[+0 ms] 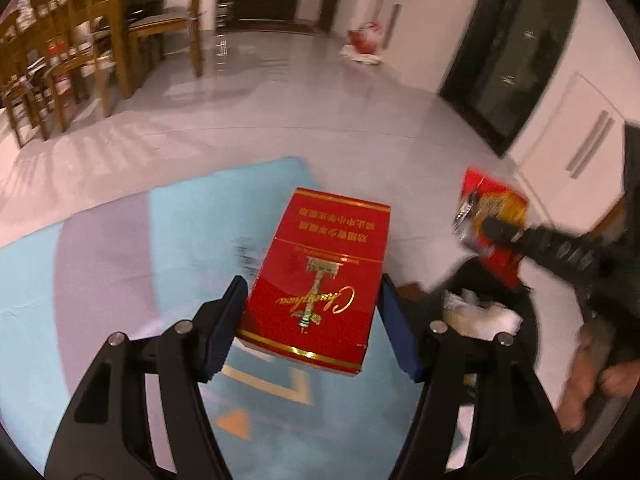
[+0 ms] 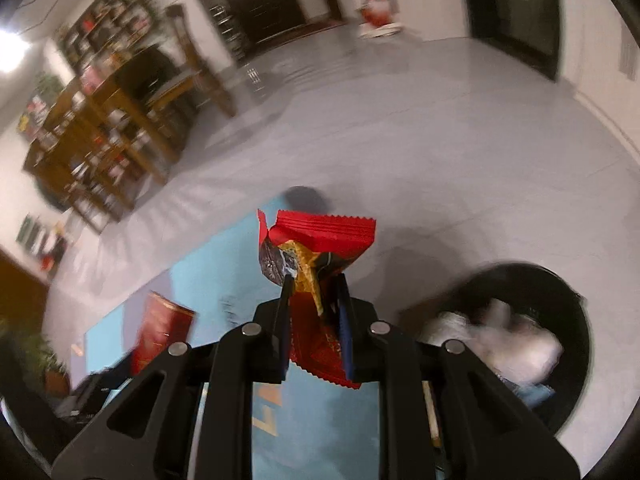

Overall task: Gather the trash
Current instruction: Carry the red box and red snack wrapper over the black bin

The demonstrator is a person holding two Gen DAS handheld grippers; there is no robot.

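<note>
My left gripper is shut on a red cigarette box with gold print and holds it above the blue rug. The box also shows at the lower left of the right wrist view. My right gripper is shut on a torn red snack wrapper and holds it in the air. In the left wrist view that wrapper hangs above the black trash bin. The bin sits on the floor at the right and holds crumpled white paper.
A wooden dining table with chairs stands at the far left. A red bag sits on the grey tile floor by the far wall. A dark doorway and white cabinets line the right side.
</note>
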